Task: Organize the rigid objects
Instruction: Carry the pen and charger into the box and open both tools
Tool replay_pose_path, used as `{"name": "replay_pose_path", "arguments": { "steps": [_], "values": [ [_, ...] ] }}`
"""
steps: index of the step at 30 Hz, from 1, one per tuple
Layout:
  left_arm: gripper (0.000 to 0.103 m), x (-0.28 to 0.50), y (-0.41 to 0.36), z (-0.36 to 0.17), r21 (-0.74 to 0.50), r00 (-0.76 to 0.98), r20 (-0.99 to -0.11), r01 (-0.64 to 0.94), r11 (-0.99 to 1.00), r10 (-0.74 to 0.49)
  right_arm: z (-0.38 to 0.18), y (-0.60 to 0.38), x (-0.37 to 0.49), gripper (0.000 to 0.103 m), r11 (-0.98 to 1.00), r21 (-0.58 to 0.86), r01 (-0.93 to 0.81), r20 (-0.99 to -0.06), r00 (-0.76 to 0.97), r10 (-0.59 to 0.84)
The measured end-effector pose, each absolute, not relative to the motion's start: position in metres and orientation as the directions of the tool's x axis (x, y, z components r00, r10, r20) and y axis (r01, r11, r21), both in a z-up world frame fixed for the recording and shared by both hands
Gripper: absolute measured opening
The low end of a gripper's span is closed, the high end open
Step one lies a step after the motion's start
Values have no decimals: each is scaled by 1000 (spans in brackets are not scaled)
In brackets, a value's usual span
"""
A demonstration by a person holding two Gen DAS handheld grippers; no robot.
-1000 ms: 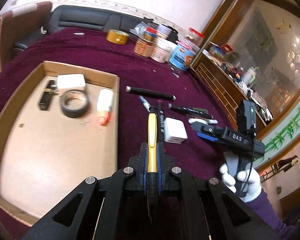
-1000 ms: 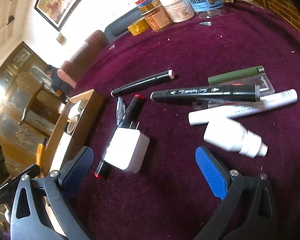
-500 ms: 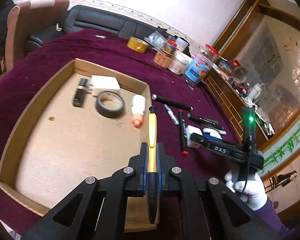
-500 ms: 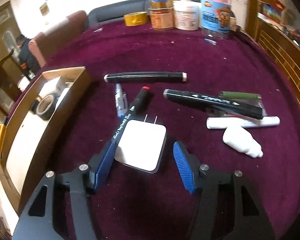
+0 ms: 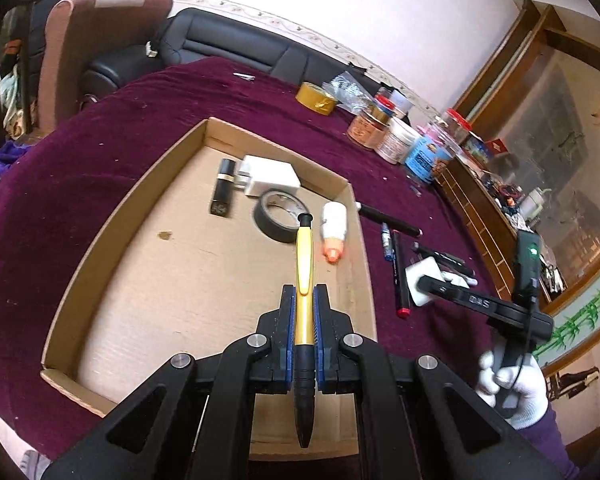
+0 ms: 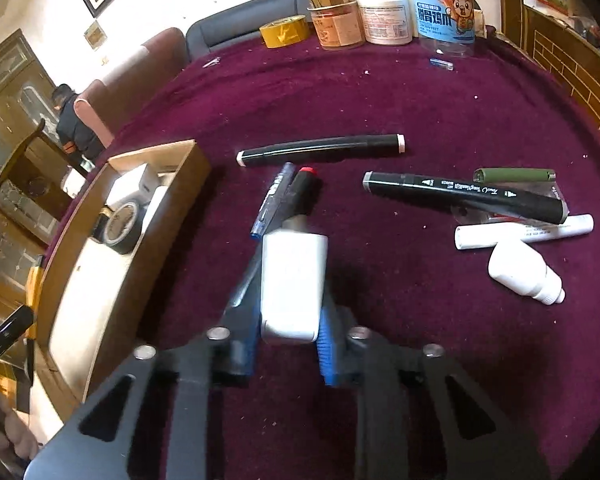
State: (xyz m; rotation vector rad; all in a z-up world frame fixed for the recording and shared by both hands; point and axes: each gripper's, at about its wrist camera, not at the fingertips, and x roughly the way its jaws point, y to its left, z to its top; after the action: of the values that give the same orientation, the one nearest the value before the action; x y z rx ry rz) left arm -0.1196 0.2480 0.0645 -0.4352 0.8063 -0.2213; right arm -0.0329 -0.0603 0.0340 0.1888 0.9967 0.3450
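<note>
My left gripper (image 5: 304, 292) is shut on a yellow pen (image 5: 305, 264) with a black tip, held above the open cardboard tray (image 5: 160, 280). In the tray lie a black tape roll (image 5: 278, 220), a white adapter (image 5: 270, 174), a black lipstick (image 5: 223, 192) and a white glue bottle (image 5: 334, 226). To the right of the tray, my right gripper (image 6: 288, 332) is closing on a white charger (image 6: 294, 280). Its blue pads sit against the charger's two sides. The charger is tipped up on edge over a red-capped marker (image 6: 306, 184).
Loose on the purple cloth are a blue pen (image 6: 272, 200), two black markers (image 6: 320, 146) (image 6: 464, 196), a green pen (image 6: 514, 174), a white marker (image 6: 524, 232) and a white bottle (image 6: 524, 272). Jars (image 6: 444, 4) and yellow tape (image 6: 284, 32) stand at the back.
The left gripper carried the yellow pen leftward, from above the cloth to above the tray. The right jaws closed in from wide open onto the white charger, which tipped up on edge.
</note>
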Motion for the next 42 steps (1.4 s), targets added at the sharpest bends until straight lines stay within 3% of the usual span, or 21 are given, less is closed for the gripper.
{"name": "replay_pose_path", "arguments": {
  "steps": [12, 19, 27, 38, 41, 42],
  "values": [
    [6, -114, 256, 60, -457, 665, -662, 10, 890, -347, 52, -70, -42, 20, 888, 407, -214, -718, 525, 456],
    [6, -68, 271, 53, -345, 585, -771, -52, 937, -252, 78, -40, -50, 20, 821, 483, -304, -670, 476, 570],
    [6, -15, 284, 23, -280, 464, -862, -104, 954, -203, 69, 22, -43, 20, 770, 518, -374, -682, 364, 635],
    [6, 32, 298, 21, -260, 446, -879, -147, 954, -170, 45, 88, -29, 20, 737, 544, -401, -716, 237, 657],
    [19, 25, 301, 29, -286, 468, -862, -137, 948, -193, 34, 103, -23, 20, 732, 559, -389, -726, 196, 659],
    [32, 18, 301, 34, -291, 490, -850, -128, 948, -195, 30, 108, -21, 20, 731, 562, -386, -730, 185, 658]
  ]
}}
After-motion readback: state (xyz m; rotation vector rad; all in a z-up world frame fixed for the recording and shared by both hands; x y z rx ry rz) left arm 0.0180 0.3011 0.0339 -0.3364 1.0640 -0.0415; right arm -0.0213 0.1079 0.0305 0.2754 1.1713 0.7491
